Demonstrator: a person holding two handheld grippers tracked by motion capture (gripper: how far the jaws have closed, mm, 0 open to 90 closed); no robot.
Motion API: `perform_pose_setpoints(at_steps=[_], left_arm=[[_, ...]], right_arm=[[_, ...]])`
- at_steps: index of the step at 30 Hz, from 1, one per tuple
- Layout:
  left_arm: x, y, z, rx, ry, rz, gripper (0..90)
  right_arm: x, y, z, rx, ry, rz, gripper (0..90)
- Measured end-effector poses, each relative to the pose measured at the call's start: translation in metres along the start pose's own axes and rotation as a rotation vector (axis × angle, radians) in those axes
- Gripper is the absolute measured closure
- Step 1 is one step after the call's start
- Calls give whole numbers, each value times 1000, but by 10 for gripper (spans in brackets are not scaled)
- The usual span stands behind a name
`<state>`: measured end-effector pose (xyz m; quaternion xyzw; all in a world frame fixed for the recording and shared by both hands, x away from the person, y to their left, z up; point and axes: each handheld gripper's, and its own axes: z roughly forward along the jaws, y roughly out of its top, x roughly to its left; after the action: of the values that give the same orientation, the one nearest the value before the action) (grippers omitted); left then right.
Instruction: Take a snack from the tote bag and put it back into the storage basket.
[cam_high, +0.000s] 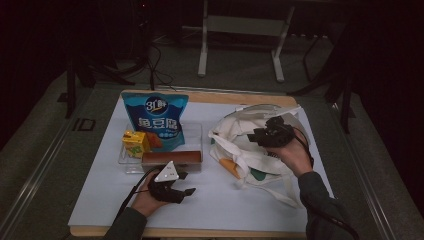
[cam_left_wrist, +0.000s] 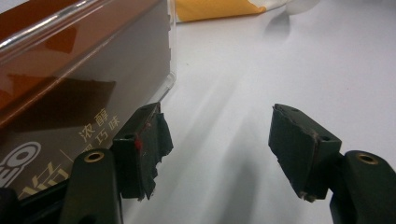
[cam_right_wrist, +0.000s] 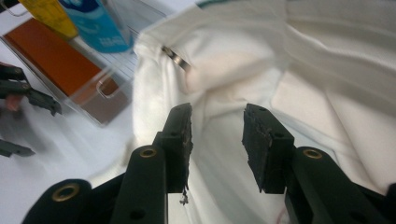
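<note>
Your left gripper (cam_high: 186, 191) rests low on the white tabletop (cam_high: 210, 210), at 6 o'clock from the clear tray (cam_high: 131, 167). Its jaws stand spread with nothing between them, and one jaw is just beside the brown box (cam_left_wrist: 70, 93) at the tray's near wall. To its 3 o'clock the tabletop is bare up to the bag, so there is free room.

Your right gripper (cam_high: 257, 136) is over the white tote bag (cam_high: 240, 150), which lies at the right half of the tabletop, its straps reaching toward the near edge. The jaws are parted, with only cloth behind them; no pinch is seen.

In the tray stand a blue snack pouch (cam_high: 156, 120) and a yellow carton (cam_high: 135, 142). The orange thing (cam_high: 229, 167) under the bag's fold is half hidden. The room behind is dark and hard to read.
</note>
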<state>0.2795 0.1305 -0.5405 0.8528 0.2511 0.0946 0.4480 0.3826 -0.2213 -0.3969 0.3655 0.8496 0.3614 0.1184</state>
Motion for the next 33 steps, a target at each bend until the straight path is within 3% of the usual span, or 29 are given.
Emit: perform_pose_setpoints(at_steps=[7,14,22,28,33], left_arm=[[-1,0,1,8,3,9,352],[-1,0,1,8,0,8,352],[-1,0,1,9,-2,8,351],[-1,0,1,9,-2,8,351],[0,0,0,9,-3,3,350]], right_arm=[[-15,-18,-8,12,-36,28,624],[-27,-35,-16,29,-77,68,682],[-36,-53,-18,65,-117,76,718],[-43,-69,-18,105,-152,93,891],[-46,-77,-18,147,-182,90,900]])
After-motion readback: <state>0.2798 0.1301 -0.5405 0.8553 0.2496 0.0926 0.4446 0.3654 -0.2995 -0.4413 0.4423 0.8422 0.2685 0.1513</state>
